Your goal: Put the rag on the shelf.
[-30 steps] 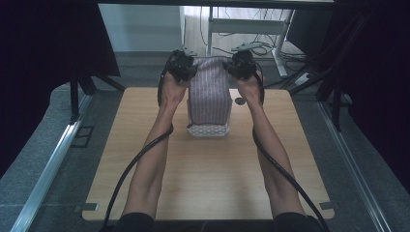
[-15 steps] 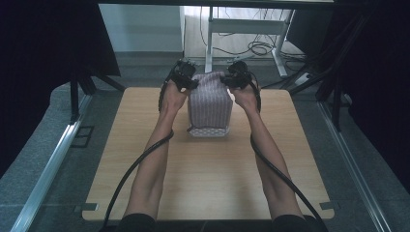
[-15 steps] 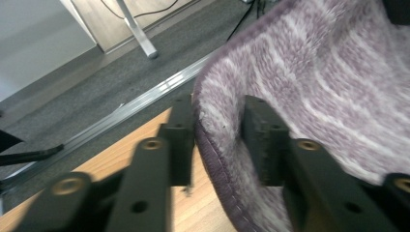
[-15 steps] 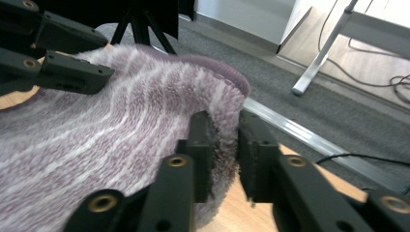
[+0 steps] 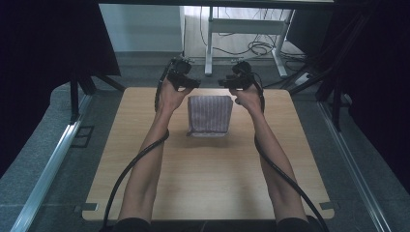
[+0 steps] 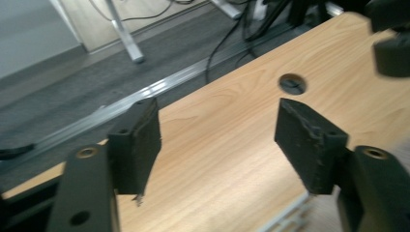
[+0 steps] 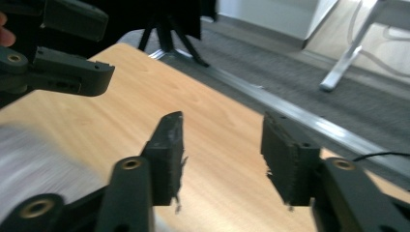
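Observation:
A folded grey striped cloth lies flat on the wooden table, past its middle. My left gripper hangs just above the cloth's far left corner and my right gripper above its far right corner, tips facing each other. Both have just been opening and hold nothing. In the left gripper view the left gripper stands wide over bare wood. In the right gripper view the right gripper is open, with the cloth a blur at the left and the left gripper beyond it.
A round cable hole sits in the tabletop near the far edge. Beyond the table lie grey carpet, a metal floor rail and white desk legs with cables. Dark curtains stand on both sides.
Both grippers have let go of the cloth's far edge, which they held up before. The cloth has dropped flat on the table, and both hands have sunk slightly.

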A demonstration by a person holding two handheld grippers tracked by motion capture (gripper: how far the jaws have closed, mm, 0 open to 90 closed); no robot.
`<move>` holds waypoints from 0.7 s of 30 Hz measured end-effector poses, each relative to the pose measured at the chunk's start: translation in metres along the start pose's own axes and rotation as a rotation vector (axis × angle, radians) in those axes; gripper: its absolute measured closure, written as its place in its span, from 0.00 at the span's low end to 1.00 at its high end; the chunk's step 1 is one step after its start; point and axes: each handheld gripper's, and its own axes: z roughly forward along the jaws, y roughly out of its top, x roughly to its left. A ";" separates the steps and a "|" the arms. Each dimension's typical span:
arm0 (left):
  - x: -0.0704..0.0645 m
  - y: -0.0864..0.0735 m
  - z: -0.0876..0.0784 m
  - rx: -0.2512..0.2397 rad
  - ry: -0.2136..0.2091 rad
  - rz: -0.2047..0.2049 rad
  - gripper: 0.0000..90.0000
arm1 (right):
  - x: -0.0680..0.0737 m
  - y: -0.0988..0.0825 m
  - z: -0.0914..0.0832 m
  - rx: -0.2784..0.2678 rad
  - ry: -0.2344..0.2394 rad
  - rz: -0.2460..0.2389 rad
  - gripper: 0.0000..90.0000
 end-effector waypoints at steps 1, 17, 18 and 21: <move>0.000 -0.001 -0.004 -0.008 -0.025 -0.008 0.32 | 0.001 -0.001 -0.003 0.006 0.006 0.000 0.51; -0.009 -0.020 -0.034 -0.040 -0.164 0.008 0.15 | 0.019 -0.010 -0.030 -0.030 0.102 -0.011 0.29; -0.010 -0.021 -0.036 -0.035 -0.164 0.017 0.14 | 0.021 -0.011 -0.031 -0.026 0.112 -0.007 0.29; -0.014 -0.024 -0.039 -0.021 -0.157 0.048 0.14 | 0.024 -0.015 -0.033 -0.015 0.118 -0.016 0.26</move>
